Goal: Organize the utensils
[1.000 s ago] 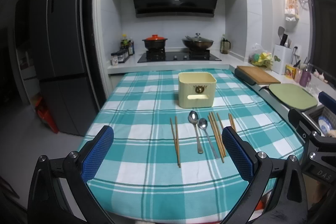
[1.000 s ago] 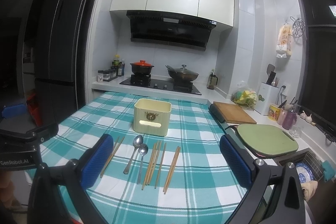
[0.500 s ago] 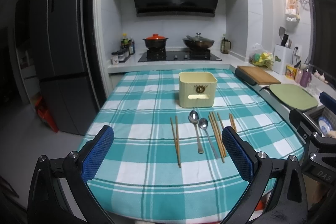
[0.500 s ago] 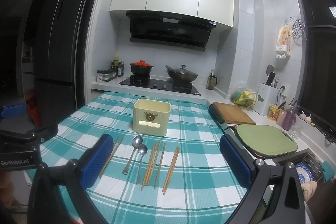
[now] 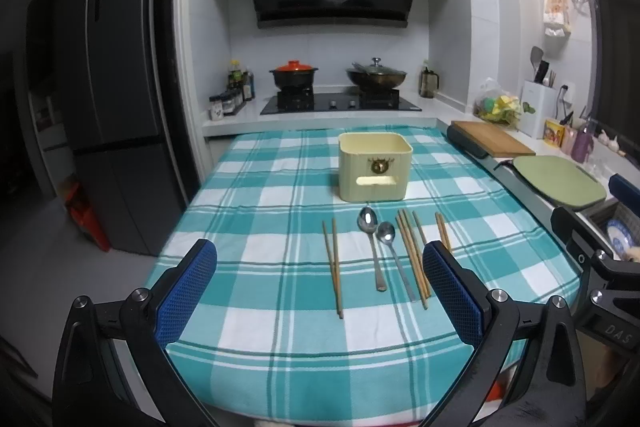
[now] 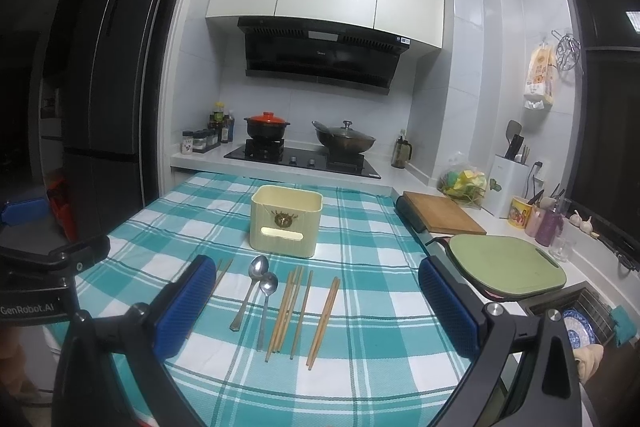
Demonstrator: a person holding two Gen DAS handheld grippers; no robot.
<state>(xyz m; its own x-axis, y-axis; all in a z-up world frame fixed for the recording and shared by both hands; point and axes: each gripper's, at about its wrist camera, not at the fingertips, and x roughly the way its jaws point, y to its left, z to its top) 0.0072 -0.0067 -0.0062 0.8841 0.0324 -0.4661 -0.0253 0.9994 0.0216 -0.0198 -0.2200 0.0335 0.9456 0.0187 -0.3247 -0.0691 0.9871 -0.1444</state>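
A cream utensil box [image 5: 375, 166] [image 6: 286, 221] stands upright on the teal checked tablecloth [image 5: 260, 227]. In front of it lie two metal spoons [image 5: 374, 251] [image 6: 256, 293] side by side, with wooden chopsticks on both sides: a pair at the left [image 5: 335, 267], a bunch in the middle [image 6: 290, 307] and a pair at the right [image 6: 325, 319]. My left gripper [image 5: 320, 287] is open and empty, above the table's near edge. My right gripper [image 6: 312, 299] is open and empty, short of the utensils.
A wooden cutting board [image 6: 442, 213] and a green board [image 6: 506, 263] lie on the counter at the right, beside a sink with a plate [image 6: 578, 327]. A stove with two pots [image 5: 336, 75] is behind the table. A fridge [image 5: 116, 87] stands at the left.
The right wrist view has crept slightly closer to the table. The utensils and the box have not moved; both grippers stay open.
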